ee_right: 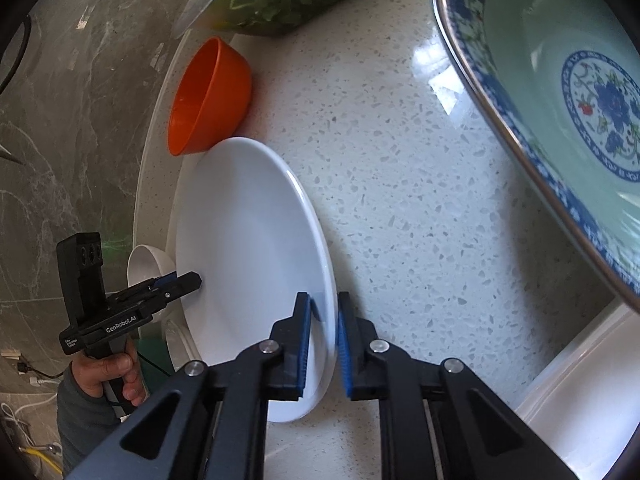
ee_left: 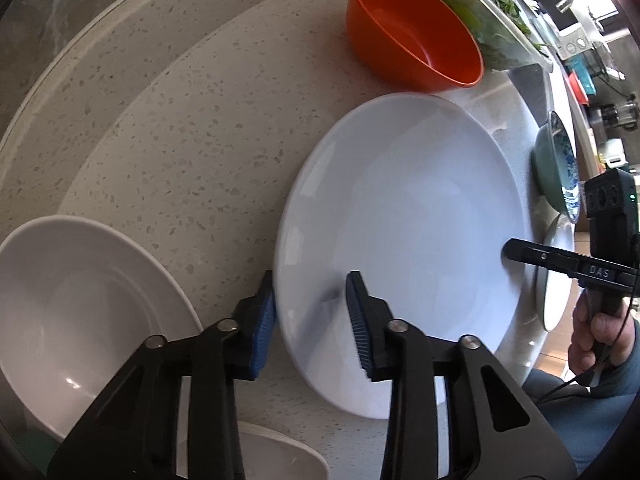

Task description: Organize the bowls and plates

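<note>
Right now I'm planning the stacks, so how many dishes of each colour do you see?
White: 4, the plate both grippers straddle, a bowl, a dish below it, one at the right.
Orange: 1, bowl.
Blue-patterned: 1, bowl.
Total: 6.

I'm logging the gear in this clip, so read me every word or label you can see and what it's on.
"DAS": on the right claw, seen from the left wrist.
"GenRobot.AI": on the left claw, seen from the right wrist.
Small white label near its handle: too small to read.
The dishes carry no text.
</note>
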The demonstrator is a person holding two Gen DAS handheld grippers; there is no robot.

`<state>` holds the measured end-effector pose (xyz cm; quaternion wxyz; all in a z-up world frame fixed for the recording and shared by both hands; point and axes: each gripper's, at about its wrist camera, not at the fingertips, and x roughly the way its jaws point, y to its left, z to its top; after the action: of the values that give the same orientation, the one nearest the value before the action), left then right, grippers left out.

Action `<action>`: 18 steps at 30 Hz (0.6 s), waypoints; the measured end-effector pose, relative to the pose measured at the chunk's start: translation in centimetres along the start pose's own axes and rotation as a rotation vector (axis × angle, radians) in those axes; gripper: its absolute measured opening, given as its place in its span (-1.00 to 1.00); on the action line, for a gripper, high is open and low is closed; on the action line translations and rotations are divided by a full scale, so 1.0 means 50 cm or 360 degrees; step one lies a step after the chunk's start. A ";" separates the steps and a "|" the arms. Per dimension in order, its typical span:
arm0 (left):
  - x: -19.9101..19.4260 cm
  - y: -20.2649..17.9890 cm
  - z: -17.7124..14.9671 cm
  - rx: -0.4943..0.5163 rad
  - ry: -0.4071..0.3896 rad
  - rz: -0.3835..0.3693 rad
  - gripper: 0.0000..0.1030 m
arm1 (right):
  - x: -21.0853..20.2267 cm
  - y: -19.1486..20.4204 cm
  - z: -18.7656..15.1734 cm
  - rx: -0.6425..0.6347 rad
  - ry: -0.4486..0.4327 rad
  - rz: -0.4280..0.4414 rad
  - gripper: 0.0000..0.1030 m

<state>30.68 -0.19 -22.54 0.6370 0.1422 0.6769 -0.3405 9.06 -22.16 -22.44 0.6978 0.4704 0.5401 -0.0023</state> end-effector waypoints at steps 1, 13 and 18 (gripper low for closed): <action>-0.001 0.003 -0.003 -0.0008 -0.0002 -0.0001 -0.49 | 0.000 -0.001 0.000 -0.0002 -0.0001 0.0003 -0.71; 0.002 -0.011 -0.018 -0.0010 -0.0011 0.0047 -0.48 | 0.014 0.009 0.014 -0.0041 0.0054 0.0020 -0.64; 0.003 -0.016 -0.022 -0.0007 -0.0008 0.0060 -0.48 | 0.020 0.023 0.013 -0.0085 0.0038 -0.0015 -0.63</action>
<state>29.32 -0.10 -22.53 0.6454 0.1528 0.6731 -0.3273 10.56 -21.46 -22.49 0.7037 0.4491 0.5503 0.0144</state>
